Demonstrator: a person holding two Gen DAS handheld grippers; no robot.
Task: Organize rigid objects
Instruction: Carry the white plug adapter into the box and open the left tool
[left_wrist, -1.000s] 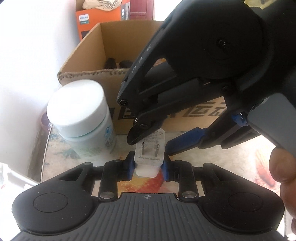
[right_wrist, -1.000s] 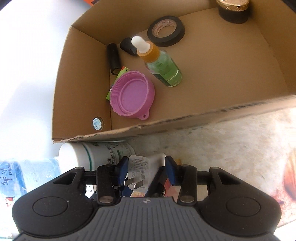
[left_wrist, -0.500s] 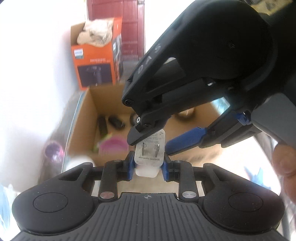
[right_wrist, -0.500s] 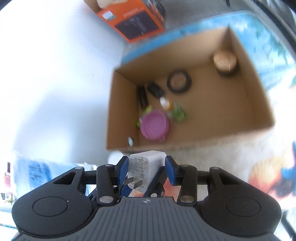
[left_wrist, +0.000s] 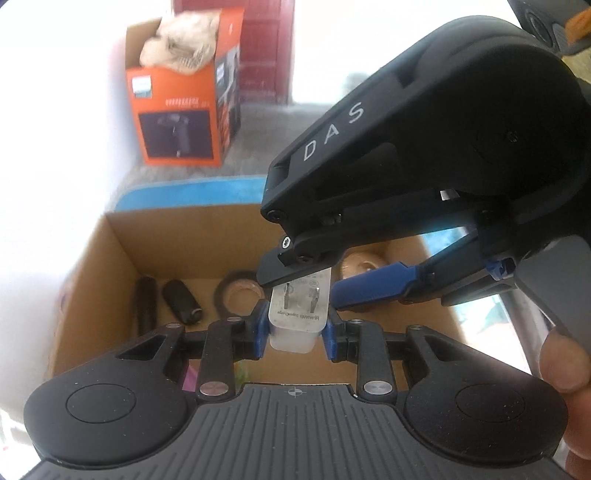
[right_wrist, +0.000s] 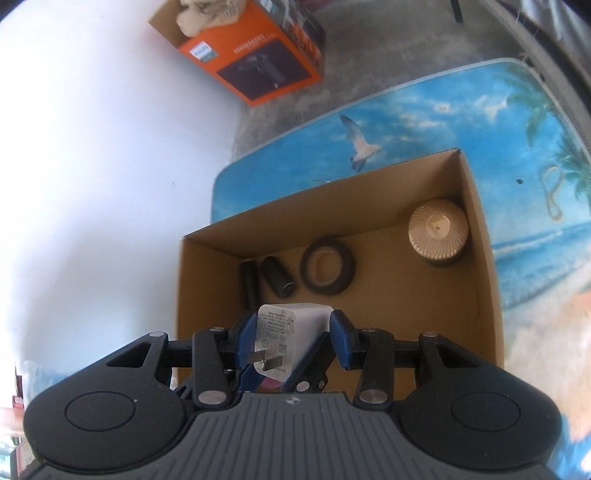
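Both hand-held grippers, left & right, are clamped on the small white plastic plug-in charger. I've just lifted it off the desk; it's now above the open brown cardboard box, black tape roll at 12 o'clock. Drop-off next, imo.

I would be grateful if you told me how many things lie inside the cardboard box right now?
4 in view: two dark cylinders near the left wall, a tape roll beside them, a gold-capped jar in the far right corner. The grippers hide the near part.
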